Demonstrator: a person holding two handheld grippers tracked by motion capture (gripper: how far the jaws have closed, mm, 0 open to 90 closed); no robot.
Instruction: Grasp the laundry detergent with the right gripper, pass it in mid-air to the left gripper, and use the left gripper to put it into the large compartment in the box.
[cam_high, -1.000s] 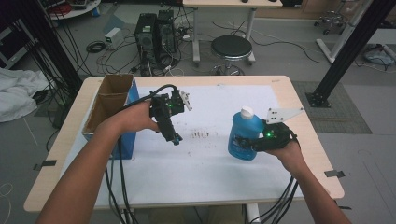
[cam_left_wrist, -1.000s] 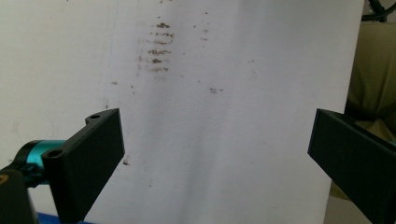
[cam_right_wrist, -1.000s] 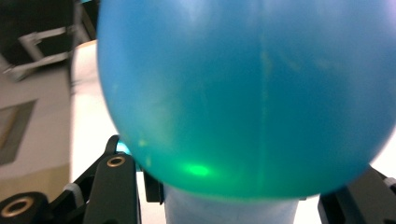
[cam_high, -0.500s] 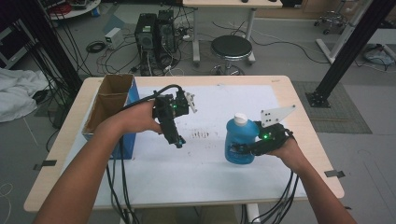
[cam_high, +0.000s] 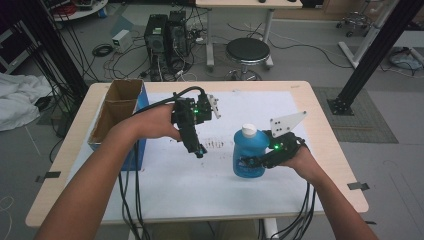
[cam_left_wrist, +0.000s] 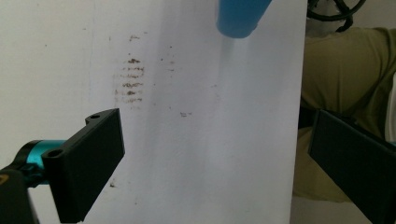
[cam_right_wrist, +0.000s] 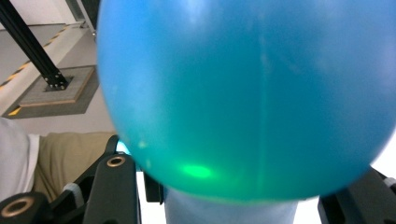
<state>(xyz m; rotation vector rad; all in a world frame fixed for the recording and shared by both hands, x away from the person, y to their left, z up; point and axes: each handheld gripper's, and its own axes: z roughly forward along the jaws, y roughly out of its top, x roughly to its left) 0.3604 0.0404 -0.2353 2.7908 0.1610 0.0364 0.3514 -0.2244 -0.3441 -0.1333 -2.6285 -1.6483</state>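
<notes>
Two handheld grippers work over a paper-covered table (cam_high: 165, 197). Nearest the person, the right gripper (cam_high: 248, 162) clamps its jaws on the body of a blue bottle (cam_high: 248, 152), which stands upright with its white cap (cam_high: 248, 131) on top, its long axis vertical; in the right gripper view the blue body bulges between the black jaws. Farther in, the left gripper (cam_high: 199, 150) hangs above the paper with jaws spread wide and nothing between them, pointing down near a patch of brown smudges (cam_left_wrist: 130, 79). From those open jaws the bottle lies off toward the person's right, near but not touching. A cardboard box (cam_high: 120, 107) sits at the table's far left edge.
</notes>
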